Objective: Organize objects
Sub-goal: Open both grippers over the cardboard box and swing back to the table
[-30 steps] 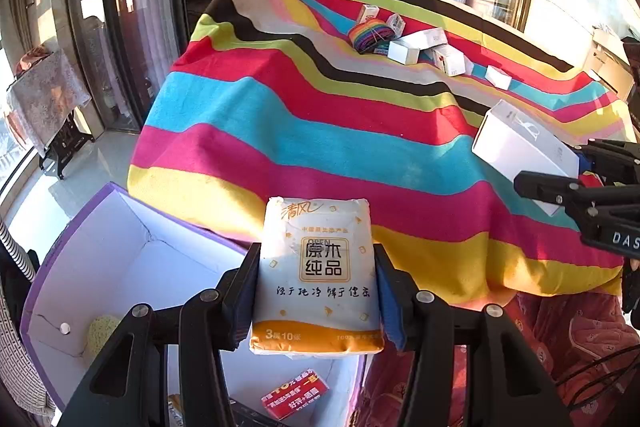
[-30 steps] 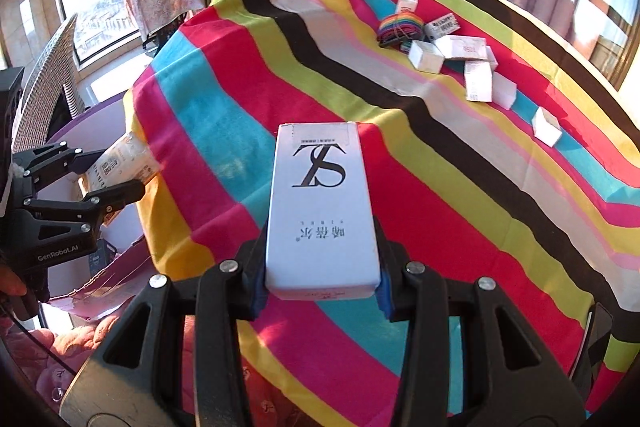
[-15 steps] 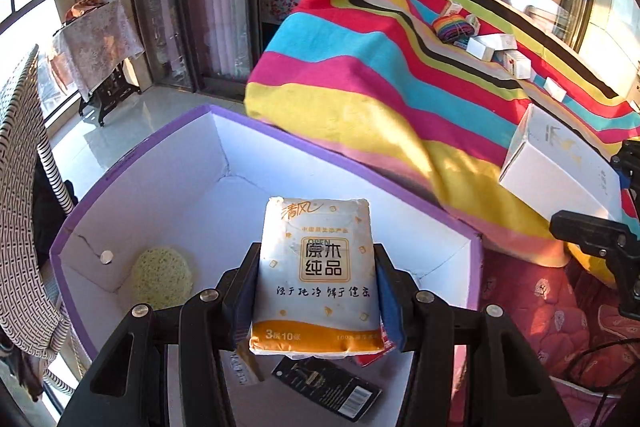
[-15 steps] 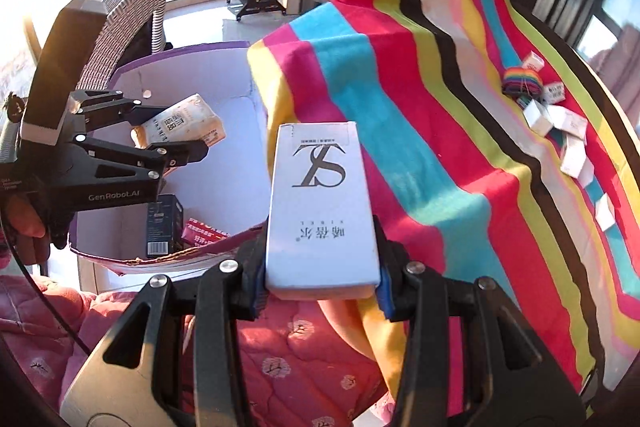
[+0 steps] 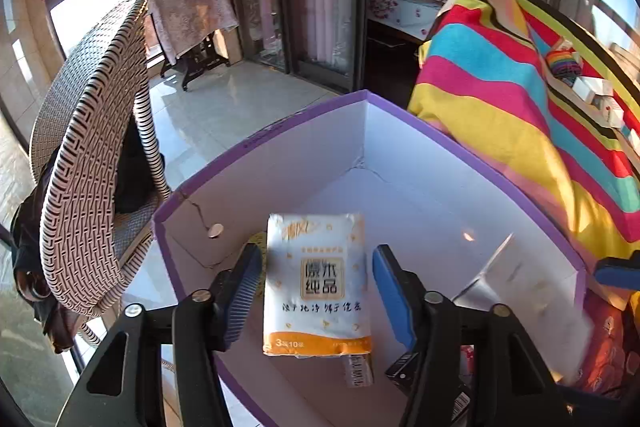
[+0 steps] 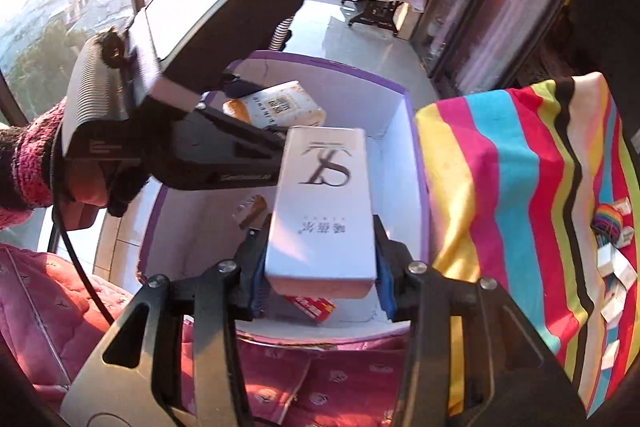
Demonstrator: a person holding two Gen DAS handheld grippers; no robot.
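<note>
A white and orange tissue pack [image 5: 316, 283] is between the fingers of my left gripper [image 5: 318, 287], over the open purple-rimmed box [image 5: 280, 125]. The jaws stand apart from the pack with gaps on both sides. The pack also shows in the right wrist view [image 6: 280, 105] beside the left gripper body [image 6: 180, 107]. My right gripper [image 6: 320, 259] is shut on a white carton [image 6: 324, 203] printed with dark letters, held over the same box [image 6: 420, 163] near its right wall.
The striped cloth [image 5: 520, 115] covers the table right of the box, with small white boxes [image 5: 596, 95] and a rainbow roll [image 5: 562, 65] on it. A wicker chair [image 5: 92, 155] stands left of the box. Small packets [image 6: 312, 305] lie on the box floor. A pink quilt [image 6: 300, 379] lies below.
Both grippers swung left from the table to over the box. My left jaws have opened off the tissue pack. My right gripper still holds the white carton.
</note>
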